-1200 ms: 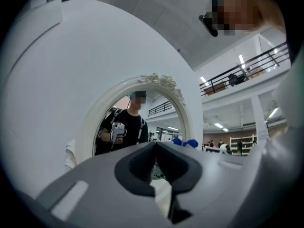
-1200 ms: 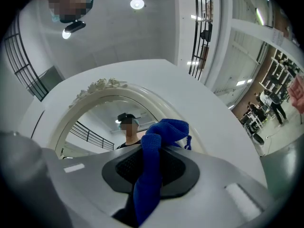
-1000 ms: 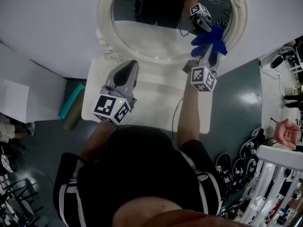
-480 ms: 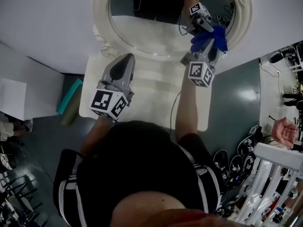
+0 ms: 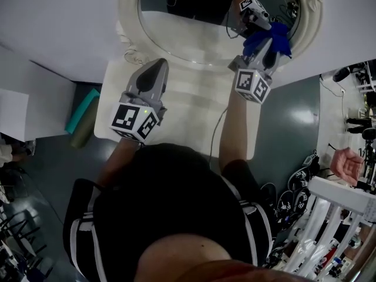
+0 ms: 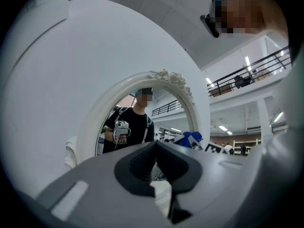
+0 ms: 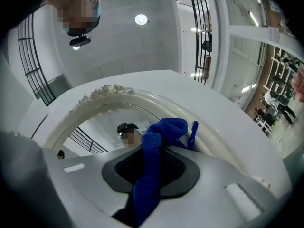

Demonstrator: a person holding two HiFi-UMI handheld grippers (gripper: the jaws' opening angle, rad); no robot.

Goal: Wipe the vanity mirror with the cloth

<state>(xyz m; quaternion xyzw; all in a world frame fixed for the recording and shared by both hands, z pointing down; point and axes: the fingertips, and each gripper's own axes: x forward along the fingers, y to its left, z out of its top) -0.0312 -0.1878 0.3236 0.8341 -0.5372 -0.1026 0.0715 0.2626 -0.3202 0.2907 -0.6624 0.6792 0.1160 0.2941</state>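
The oval vanity mirror (image 5: 194, 37) in its cream ornate frame (image 5: 125, 25) stands at the back of the white table (image 5: 188, 119). My right gripper (image 5: 267, 47) is shut on the blue cloth (image 5: 270, 37), which presses against the glass near the mirror's lower right rim. In the right gripper view the cloth (image 7: 156, 146) bunches out between the jaws against the frame (image 7: 118, 96). My left gripper (image 5: 154, 69) is shut and holds nothing, just in front of the mirror's lower left. The left gripper view shows the mirror (image 6: 137, 122) with a person's reflection.
A teal roll (image 5: 82, 113) lies on the floor left of the table. White railings (image 5: 329, 216) and marker-covered gear (image 5: 294, 201) crowd the lower right. A person's hand (image 5: 346, 163) shows at the right edge. A cable (image 5: 217, 134) runs across the tabletop.
My right gripper and the cloth slid rightward and slightly up along the mirror's lower right rim. The left gripper stayed roughly where it was.
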